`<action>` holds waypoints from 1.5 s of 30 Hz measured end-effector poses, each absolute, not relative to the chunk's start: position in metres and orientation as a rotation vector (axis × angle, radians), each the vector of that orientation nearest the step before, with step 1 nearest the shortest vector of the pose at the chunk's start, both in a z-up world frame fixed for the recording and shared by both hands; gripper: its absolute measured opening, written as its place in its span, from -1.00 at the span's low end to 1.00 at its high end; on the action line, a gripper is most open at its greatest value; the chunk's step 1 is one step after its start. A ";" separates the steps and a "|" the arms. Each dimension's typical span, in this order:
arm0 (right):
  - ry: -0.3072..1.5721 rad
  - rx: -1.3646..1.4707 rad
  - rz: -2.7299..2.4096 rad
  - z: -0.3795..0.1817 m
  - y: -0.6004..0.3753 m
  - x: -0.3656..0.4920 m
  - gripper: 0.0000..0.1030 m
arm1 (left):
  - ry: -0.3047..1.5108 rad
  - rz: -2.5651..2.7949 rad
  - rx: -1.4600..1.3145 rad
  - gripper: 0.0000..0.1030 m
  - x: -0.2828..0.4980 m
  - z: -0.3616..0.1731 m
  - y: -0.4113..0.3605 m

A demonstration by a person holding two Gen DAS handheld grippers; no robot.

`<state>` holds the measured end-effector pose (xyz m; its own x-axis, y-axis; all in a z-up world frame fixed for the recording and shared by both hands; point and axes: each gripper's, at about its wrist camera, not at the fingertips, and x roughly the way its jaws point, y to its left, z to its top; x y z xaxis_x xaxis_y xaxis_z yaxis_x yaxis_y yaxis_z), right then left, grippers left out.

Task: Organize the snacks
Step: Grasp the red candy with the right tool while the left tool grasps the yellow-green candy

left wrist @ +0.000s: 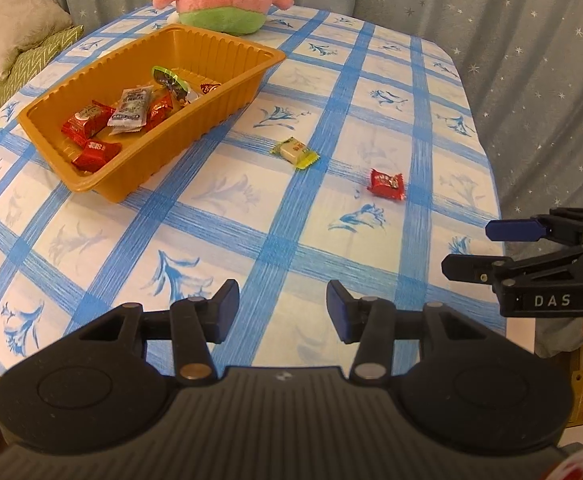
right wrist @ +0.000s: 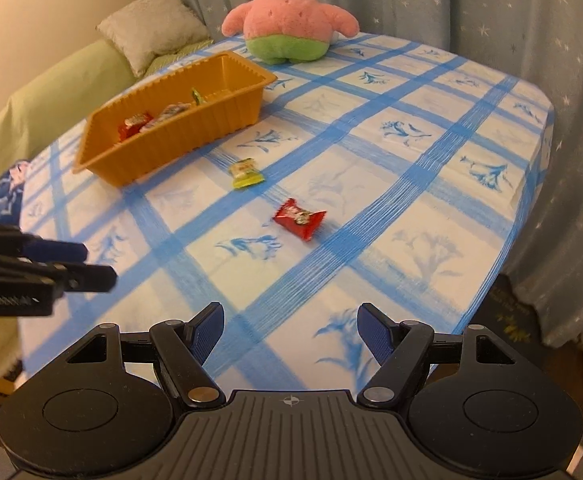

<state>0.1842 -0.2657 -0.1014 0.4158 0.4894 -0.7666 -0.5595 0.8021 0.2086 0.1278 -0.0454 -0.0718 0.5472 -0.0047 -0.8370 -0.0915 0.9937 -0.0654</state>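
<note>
Red snack [right wrist: 299, 219] and green snack [right wrist: 245, 173] lie mid-table, near the orange tray [right wrist: 163, 152]; light, crinkly wrappers (judged slippery) are best pinched across the body. Both grippers [left wrist: 282, 307] [right wrist: 291, 330] are spread, empty.

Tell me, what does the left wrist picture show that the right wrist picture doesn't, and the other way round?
Only the left wrist view looks down into the orange tray, showing all its wrapped snacks, and catches the right gripper from the side. Only the right wrist view shows the pink plush star's face and the left gripper from the side. Both share the blue checked tablecloth, the yellow-green candy and the red candy lying loose outside the tray, and both grippers with fingers open, holding nothing.
</note>
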 end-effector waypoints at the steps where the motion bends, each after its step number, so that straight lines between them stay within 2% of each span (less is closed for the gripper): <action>1: 0.928 -0.091 0.660 -0.103 -0.266 0.187 0.43 | 0.990 0.054 -0.106 -0.13 0.130 -0.073 -0.044; 6: 0.896 -0.129 0.674 -0.109 -0.265 0.201 0.42 | 0.984 0.066 -0.106 -0.04 0.140 -0.077 -0.041; 12: 0.833 -0.199 0.722 -0.112 -0.253 0.215 0.39 | 0.989 0.082 -0.114 -0.04 0.147 -0.083 -0.036; 14: 0.823 -0.216 0.740 -0.114 -0.248 0.222 0.21 | 0.993 0.089 -0.120 -0.04 0.150 -0.085 -0.034; 27: 0.765 -0.367 0.820 -0.127 -0.221 0.249 -0.08 | 0.980 0.099 -0.112 -0.04 0.169 -0.091 -0.033; 32: 0.748 -0.413 0.878 -0.131 -0.211 0.253 -0.32 | 0.985 0.106 -0.119 -0.04 0.178 -0.093 -0.032; 39: 0.775 -0.430 0.904 -0.136 -0.204 0.258 -0.52 | 0.971 0.087 -0.107 -0.04 0.187 -0.095 -0.033; 40: 0.781 -0.426 0.902 -0.137 -0.204 0.259 -0.64 | 0.967 0.082 -0.104 -0.04 0.188 -0.095 -0.033; 45: 0.801 -0.384 0.878 -0.137 -0.205 0.262 -0.64 | 0.947 0.058 -0.096 -0.06 0.194 -0.095 -0.036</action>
<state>0.2617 -0.2053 -0.1367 0.3809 0.5322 -0.7561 -0.8015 0.5977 0.0169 0.1937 -0.0363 -0.0953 0.5827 0.0077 -0.8126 -0.0916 0.9942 -0.0563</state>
